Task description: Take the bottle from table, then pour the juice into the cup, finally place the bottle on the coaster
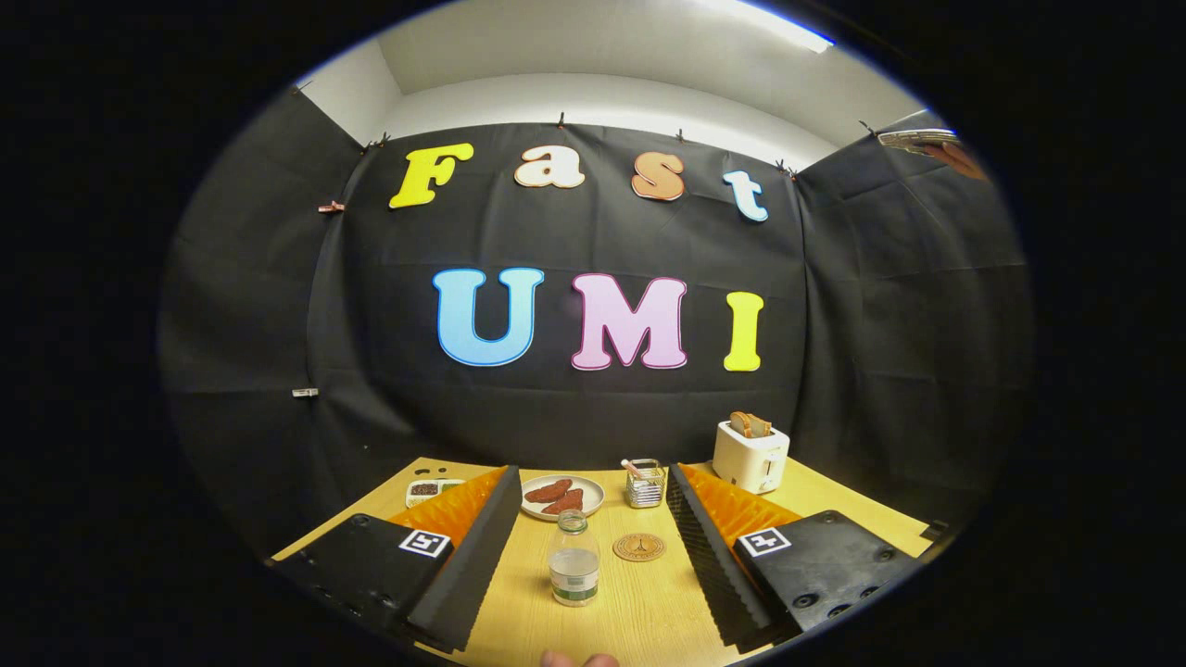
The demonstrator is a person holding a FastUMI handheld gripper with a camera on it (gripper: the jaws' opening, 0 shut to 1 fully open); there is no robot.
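We hold the hand-held gripper (593, 556) level, fingers spread wide, released, flanking the clear plastic bottle (574, 559) beside the round coaster (639, 547).

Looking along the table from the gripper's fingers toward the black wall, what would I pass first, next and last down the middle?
Between the open gripper fingers: bottle → coaster → plate of reddish-brown food, beside the wire holder.

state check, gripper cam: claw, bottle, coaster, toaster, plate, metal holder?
claw: open, fingers wide either side of the bottle
bottle: upright on table, no cap, partly full, ungripped
coaster: flat, bare, beside bottle
toaster: toast sticking up
plate: holds reddish-brown food
metal holder: upright, stick inside
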